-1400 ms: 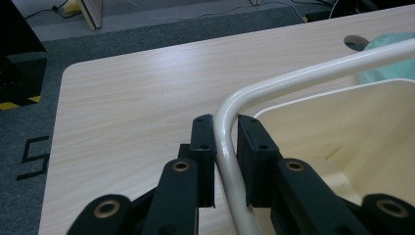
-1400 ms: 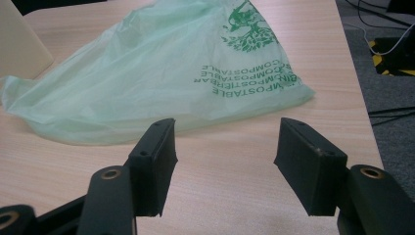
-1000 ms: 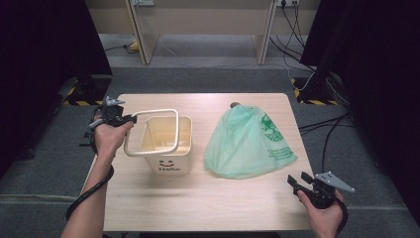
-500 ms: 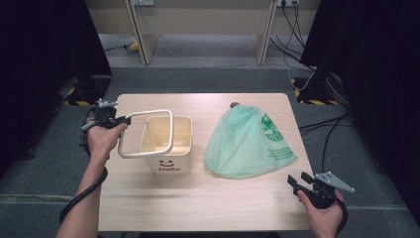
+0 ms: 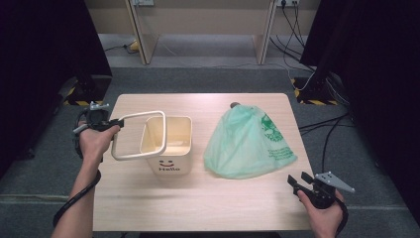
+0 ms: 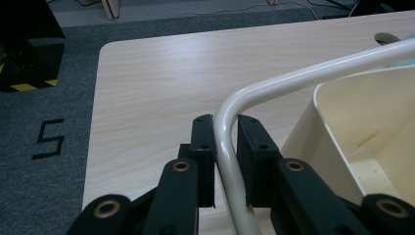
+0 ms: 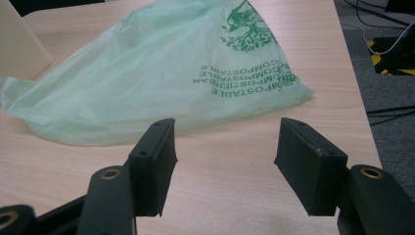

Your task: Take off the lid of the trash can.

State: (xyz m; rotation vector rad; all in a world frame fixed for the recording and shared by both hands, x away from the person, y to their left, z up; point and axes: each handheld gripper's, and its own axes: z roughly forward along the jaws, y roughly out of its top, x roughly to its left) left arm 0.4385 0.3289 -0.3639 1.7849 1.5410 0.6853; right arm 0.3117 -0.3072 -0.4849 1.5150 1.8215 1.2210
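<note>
The left gripper (image 6: 226, 147) has its 2 jaws pinching the cream frame (image 5: 140, 135), a rounded rectangular ring of thin tube. In the left gripper view the tube runs up between the pads, bends just beyond the jaw tips and sweeps off to the right. The far end of the frame is cut off at the edge of that view.

Right of these jaws, close beside them, stands the cream bin (image 5: 170, 148), open at the top; in the high view the frame hangs tilted over its left rim, and whether it touches the rim is hard to tell.

The right gripper (image 7: 224, 147) has its jaws spread with nothing between them, low over the table (image 5: 208, 208). Ahead of them, a little apart from the tips, lies the green bag (image 7: 161, 68), slumped flat with printed lettering facing the jaws. Beyond the bag's left end a corner of the bin shows.
</note>
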